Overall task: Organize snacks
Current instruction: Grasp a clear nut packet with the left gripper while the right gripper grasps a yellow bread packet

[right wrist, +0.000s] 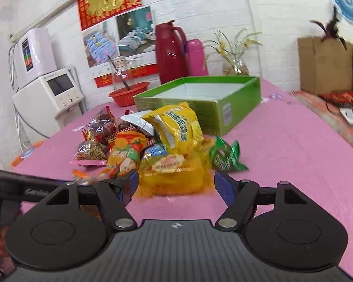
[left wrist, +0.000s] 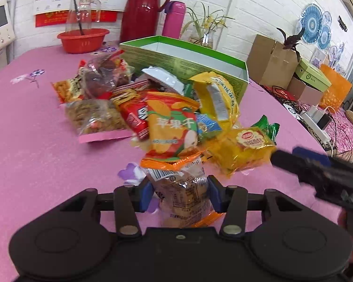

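Low in frame centre, the left gripper (left wrist: 180, 193) pinches a clear bread packet (left wrist: 183, 195); the right gripper (right wrist: 176, 186) gapes around a yellow cake pack (right wrist: 174, 174).

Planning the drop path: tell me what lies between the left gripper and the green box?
The snack pile fills that stretch in the left wrist view; the left gripper is shut on a clear packet before the green box.

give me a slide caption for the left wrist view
Left gripper shut on a clear snack pack before the snack pile.
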Available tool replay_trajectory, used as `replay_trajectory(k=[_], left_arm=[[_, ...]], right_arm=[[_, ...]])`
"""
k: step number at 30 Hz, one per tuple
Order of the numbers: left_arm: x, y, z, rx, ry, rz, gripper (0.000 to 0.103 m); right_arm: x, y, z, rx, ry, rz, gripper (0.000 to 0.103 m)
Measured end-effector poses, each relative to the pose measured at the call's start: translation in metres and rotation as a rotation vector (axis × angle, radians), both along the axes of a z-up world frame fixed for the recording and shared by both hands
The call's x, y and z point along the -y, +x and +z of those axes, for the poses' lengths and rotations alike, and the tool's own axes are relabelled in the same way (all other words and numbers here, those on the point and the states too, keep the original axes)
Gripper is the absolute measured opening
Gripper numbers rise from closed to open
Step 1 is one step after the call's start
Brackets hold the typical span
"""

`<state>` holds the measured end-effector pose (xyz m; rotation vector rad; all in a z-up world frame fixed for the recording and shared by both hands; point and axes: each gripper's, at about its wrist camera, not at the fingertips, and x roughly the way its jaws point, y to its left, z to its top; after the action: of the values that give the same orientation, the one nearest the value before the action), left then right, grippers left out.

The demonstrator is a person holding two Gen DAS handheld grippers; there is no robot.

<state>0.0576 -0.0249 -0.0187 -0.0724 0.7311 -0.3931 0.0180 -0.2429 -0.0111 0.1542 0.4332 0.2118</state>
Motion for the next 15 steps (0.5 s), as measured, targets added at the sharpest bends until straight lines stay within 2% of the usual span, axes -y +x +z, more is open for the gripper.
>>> replay_trajectory(k=[5,9,10,12,15], left_arm=[[-0.019,-0.011,-0.001,-0.018,-0.038,0.026,0.023],[-0.026,-0.016,-0.001,-0.021,-0.045,0.034,0.026],[-0.027,-0.017,-0.001,-0.022,-0.046,0.039,0.029],[-0.031,-0.019,0.000,-0.023,-0.052,0.048,0.040],[-0.034,-0.019,-0.001,-0.024,-0.070,0.048,0.063]], right_arm=[[-0.009,0.037,0.008,0.034,-0.064,0.088,0.103],[-0.014,0.062,0.000,-0.024,-0.045,0.181,0.103],[-0.013,0.063,-0.002,-0.053,-0.048,0.171,0.103],[-0.010,0.053,-0.005,-0.051,-0.045,0.161,0.103],[-0.005,0.031,-0.004,-0.063,-0.037,0.170,0.103]])
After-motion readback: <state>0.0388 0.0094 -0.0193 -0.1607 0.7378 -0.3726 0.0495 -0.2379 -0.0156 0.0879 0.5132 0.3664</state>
